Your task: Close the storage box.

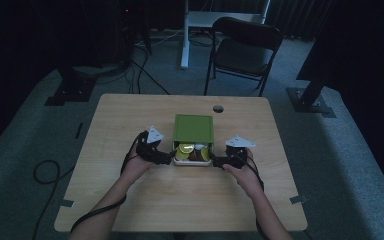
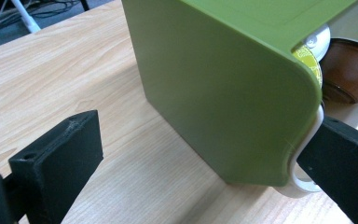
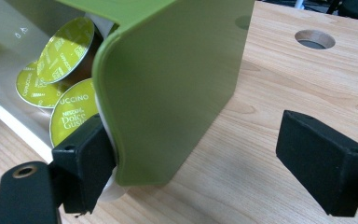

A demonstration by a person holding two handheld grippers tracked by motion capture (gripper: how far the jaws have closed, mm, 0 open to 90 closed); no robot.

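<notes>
While the green box (image 1: 193, 128) sits mid-worktop (image 1: 130, 200), we flank its near open end with the left gripper (image 1: 166, 158) and right gripper (image 1: 217, 161), both spread wide, one jaw each touching its white rim. Inside, coffee capsules (image 3: 72, 114) read "Nescafé Dolce Gusto" and "…uccino".

Green box (image 1: 193, 129) blocks table (image 1: 130, 115) centre; left gripper (image 1: 166, 158) and right gripper (image 1: 215, 161) crowd its near corners. Free passage left, right, far and near of it.
</notes>
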